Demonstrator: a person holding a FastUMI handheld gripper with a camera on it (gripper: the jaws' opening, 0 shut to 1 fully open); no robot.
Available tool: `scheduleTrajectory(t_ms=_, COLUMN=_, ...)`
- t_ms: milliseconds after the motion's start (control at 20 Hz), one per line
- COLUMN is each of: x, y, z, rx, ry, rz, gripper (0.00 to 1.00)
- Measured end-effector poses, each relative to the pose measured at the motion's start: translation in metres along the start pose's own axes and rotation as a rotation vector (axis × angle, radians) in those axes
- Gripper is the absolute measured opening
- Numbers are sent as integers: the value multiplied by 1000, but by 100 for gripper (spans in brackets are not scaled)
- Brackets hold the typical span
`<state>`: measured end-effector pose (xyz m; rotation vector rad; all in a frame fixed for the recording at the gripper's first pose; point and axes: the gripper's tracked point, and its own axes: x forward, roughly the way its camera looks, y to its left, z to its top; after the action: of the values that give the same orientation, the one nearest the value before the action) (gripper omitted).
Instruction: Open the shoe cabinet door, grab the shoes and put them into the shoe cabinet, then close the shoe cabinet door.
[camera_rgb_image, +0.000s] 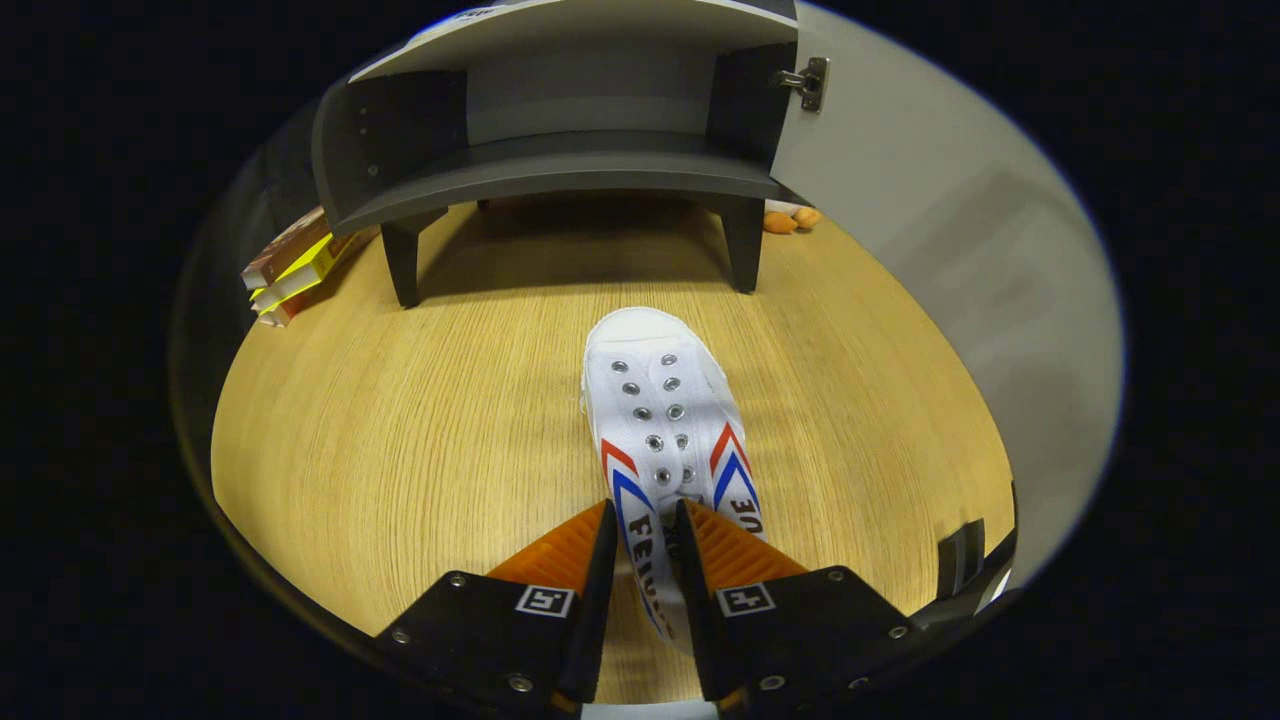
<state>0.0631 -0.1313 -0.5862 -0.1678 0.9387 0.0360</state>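
On the far left I see a small stack of boxes, three or so as far as I can count, lying on the bench beside the cabinet's left leg. Next comes one shoe cabinet, dark, standing on short legs of which I can make out three, its inside shelf bare. One white shoe lies on the bench in front of the cabinet, toe toward it, with two rows of metal eyelets and red and blue chevrons on each side. My gripper has its two fingers clenched on the shoe's left side wall at the heel end. To the right, the cabinet's single door stands swung open, one hinge showing at its top. Two small brown objects lie by the right leg.
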Motion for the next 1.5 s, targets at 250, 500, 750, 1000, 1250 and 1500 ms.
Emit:
scheduleTrajectory(t_ms=250, x=2, y=2, z=2, rx=-103, ry=-10, rz=13, gripper=27)
scheduleTrajectory(t_ms=500, x=2, y=10, z=3, rx=-84, ry=-5, rz=52, gripper=3)
scheduleTrajectory(t_ms=750, x=-9, y=18, z=20, rx=-1, ry=-23, rz=103, gripper=0)
scheduleTrajectory(t_ms=1000, x=-39, y=17, z=42, rx=31, ry=-71, rz=128, gripper=0)
scheduleTrajectory(t_ms=1250, x=-86, y=22, z=78, rx=81, ry=-133, rz=157, gripper=0)
scheduleTrajectory(t_ms=1500, x=-136, y=20, z=109, rx=96, ry=-180, rz=154, gripper=0)
